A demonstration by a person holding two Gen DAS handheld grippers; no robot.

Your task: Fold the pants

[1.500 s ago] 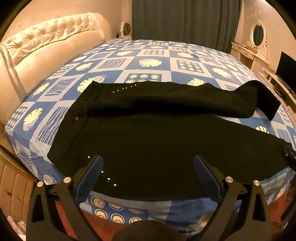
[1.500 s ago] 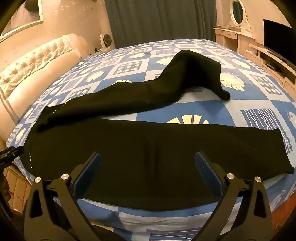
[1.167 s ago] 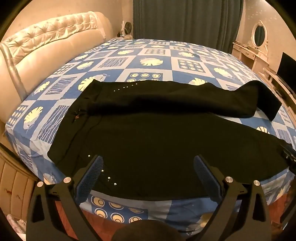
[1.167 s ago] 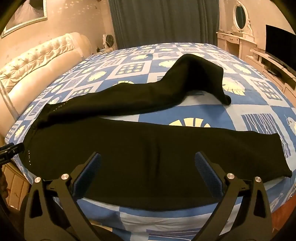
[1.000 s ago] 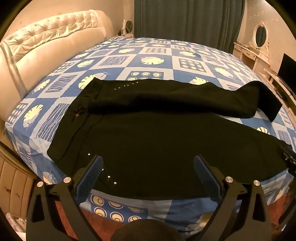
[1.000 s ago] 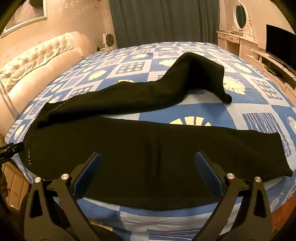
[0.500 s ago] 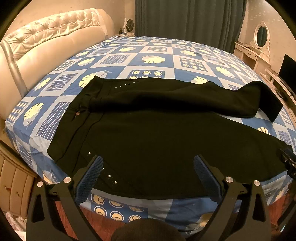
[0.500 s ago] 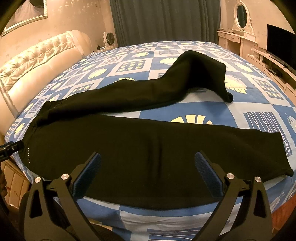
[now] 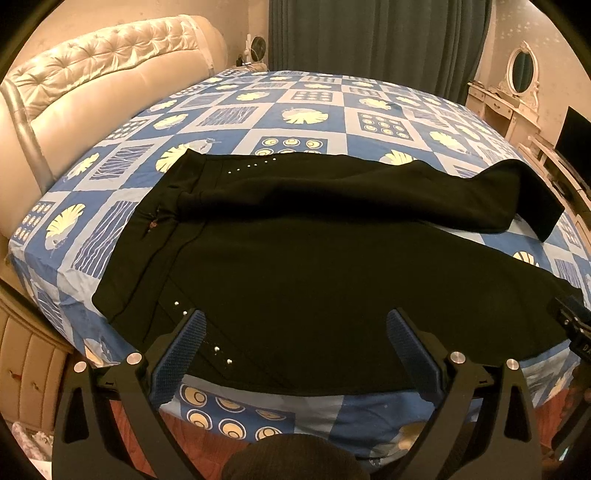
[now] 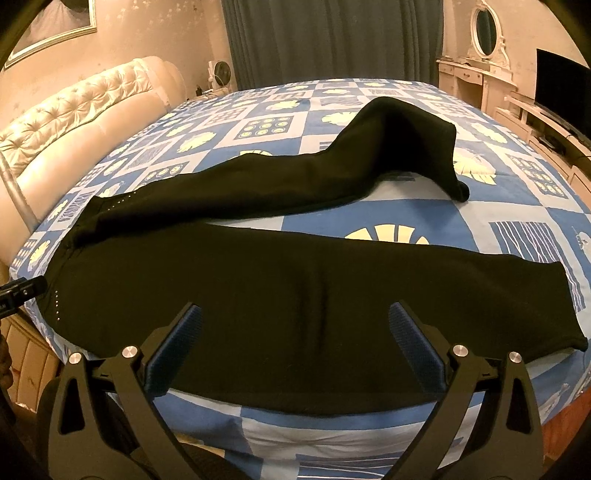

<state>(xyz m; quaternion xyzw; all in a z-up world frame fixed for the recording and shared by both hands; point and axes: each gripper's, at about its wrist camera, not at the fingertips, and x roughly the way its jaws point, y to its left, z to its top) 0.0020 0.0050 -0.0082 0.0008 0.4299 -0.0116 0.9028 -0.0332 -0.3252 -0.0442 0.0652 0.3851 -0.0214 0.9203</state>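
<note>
Right, both ours gape wide, empty: left gripper near waistband, right gripper mid-leg. We should pinch the pants near edge together, lift evenly, and lay it over the far leg.

Left wrist view: the bed is cut off at the right and lower frame edges, and its near edge is partly covered by the left gripper. The near hem of the pants is hidden behind both fingers. At the right edge only a dark fragment of the right gripper is seen; its lettering is too small to be read. The TV is clipped at upper right.

Right wrist view: the picture at upper left is cropped by the frame. The far pant leg end is folded under itself, its hem concealed.
</note>
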